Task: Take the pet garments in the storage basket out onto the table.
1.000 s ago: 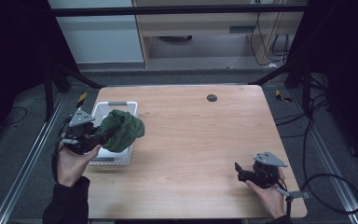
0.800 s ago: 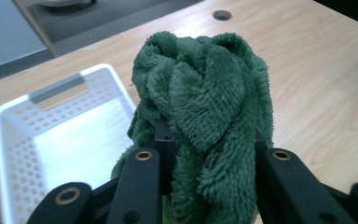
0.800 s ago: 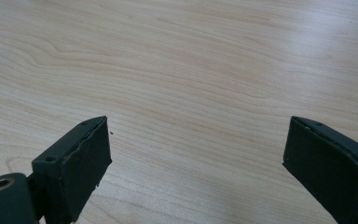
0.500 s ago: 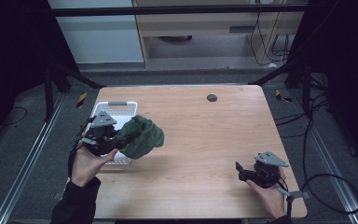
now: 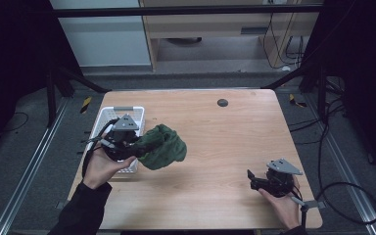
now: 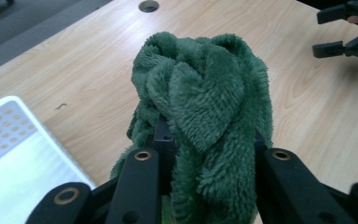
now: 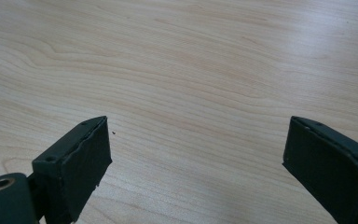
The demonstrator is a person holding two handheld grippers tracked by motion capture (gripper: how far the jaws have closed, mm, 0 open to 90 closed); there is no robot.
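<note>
Near edge, right corner: your right gripper (image 5: 254,180) rests low by the desk (image 5: 235,142), its jaws standing wide apart with bare wood between them; it looks parked to stay out of the way
Right hand: your hand (image 5: 280,203) lies by the near edge, so that tool seems set to wait
Left side, near the middle: your left gripper (image 5: 139,149) is clamped on the green towel (image 5: 164,147), the pile bunched between its jaws
Grip: in the left gripper view the towel (image 6: 205,107) bulges up and forward past the jaw tips and hangs down on both sides, a pinch on a gathered fold rather than on a hem
Towel's place: it is carried clear of the wood, just beyond the gripper towards the desk's middle, beside the basket
Left edge: the white basket (image 5: 106,117) sits behind your left hand (image 5: 100,166); you hold the towel outside its rim, probably to lay it on open wood
Far edge: a dark round hole (image 5: 222,102) in the desk, well apart from the towel
</note>
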